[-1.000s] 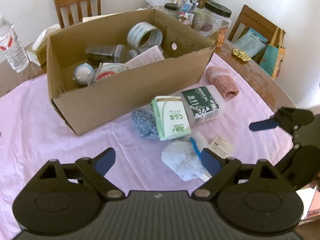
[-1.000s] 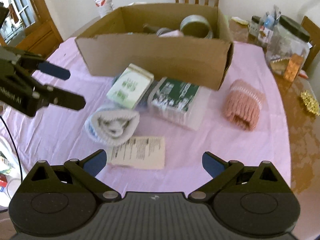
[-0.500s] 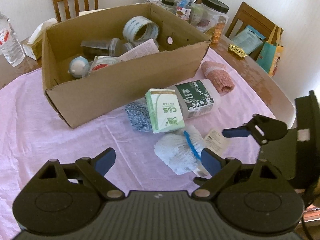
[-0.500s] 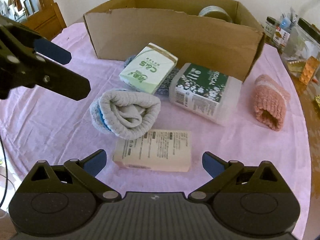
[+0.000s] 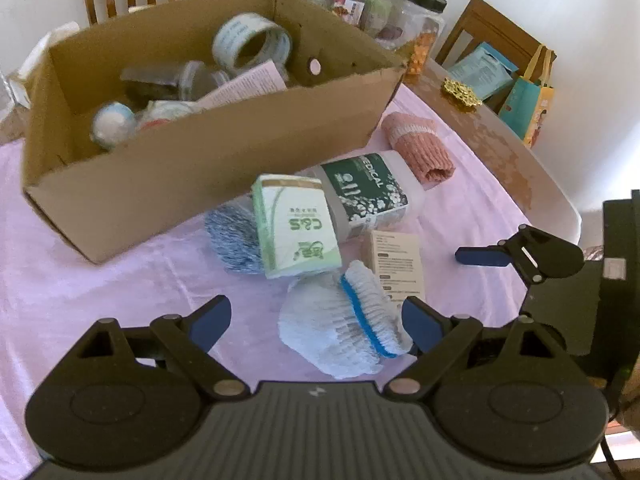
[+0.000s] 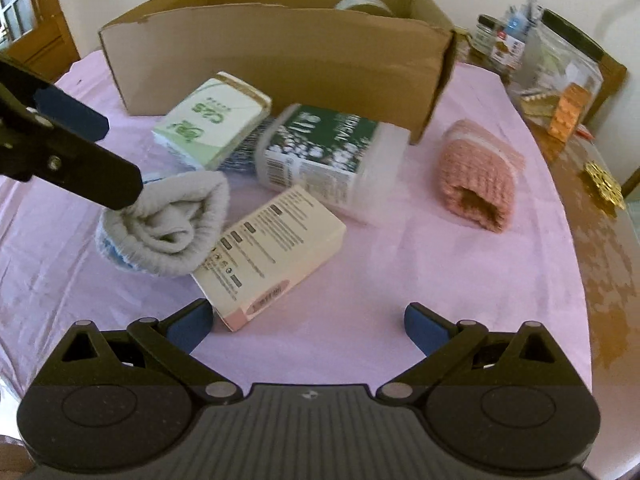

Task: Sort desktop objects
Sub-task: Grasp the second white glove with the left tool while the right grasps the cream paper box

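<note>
Over the sock (image 5: 344,328) our left gripper (image 5: 316,320) hung wide apart, right gripper (image 6: 308,322) too (nothing held); we risked snagging the box (image 6: 272,248).

My left wrist view: looks down along open fingers from the table's near edge, close over the rolled white sock (image 5: 344,324), facing the cardboard box (image 5: 192,168). My right wrist view: low, near the cream carton (image 6: 272,252), facing the same box (image 6: 280,64). Shared: sock, carton, tissue pack (image 5: 294,226), pink cloth (image 6: 420,280).
</note>
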The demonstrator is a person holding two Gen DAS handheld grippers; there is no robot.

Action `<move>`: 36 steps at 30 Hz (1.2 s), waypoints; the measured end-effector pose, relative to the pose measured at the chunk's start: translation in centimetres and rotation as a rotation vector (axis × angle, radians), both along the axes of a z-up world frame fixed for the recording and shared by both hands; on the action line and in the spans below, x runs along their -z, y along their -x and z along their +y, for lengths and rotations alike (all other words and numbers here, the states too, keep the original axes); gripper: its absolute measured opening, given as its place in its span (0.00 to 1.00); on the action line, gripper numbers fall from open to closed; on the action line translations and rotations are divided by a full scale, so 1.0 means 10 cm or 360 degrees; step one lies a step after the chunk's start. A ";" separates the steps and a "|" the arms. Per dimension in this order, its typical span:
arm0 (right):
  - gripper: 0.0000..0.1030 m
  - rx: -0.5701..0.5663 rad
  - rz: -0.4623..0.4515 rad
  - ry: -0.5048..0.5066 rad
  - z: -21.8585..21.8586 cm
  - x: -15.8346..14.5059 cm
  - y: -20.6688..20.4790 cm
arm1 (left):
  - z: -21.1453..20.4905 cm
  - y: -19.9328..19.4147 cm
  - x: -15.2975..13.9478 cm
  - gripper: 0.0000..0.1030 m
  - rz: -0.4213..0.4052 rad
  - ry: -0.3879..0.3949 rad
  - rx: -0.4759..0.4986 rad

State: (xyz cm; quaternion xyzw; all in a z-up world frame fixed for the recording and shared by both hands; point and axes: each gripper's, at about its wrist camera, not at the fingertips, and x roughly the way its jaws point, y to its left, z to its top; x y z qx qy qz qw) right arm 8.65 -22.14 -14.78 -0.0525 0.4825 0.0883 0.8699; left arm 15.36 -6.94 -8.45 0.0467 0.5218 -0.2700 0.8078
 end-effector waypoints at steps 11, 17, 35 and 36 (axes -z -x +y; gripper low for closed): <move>1.00 0.0013 -0.0018 -0.0002 -0.01 0.01 0.04 | -0.13 -0.02 0.31 0.91 0.0061 -0.0009 0.0002; 1.00 -0.0005 -0.0020 -0.0003 0.00 -0.02 0.08 | 0.00 0.00 0.30 0.91 0.0007 -0.0091 0.0070; 1.00 -0.0408 -0.0057 -0.0021 -0.02 0.01 -0.08 | -0.06 0.09 0.37 0.85 -0.0202 -0.0236 0.0398; 1.00 -0.0449 -0.0062 -0.0025 -0.02 0.01 -0.10 | -0.04 0.07 0.37 0.84 -0.0192 -0.0213 0.0395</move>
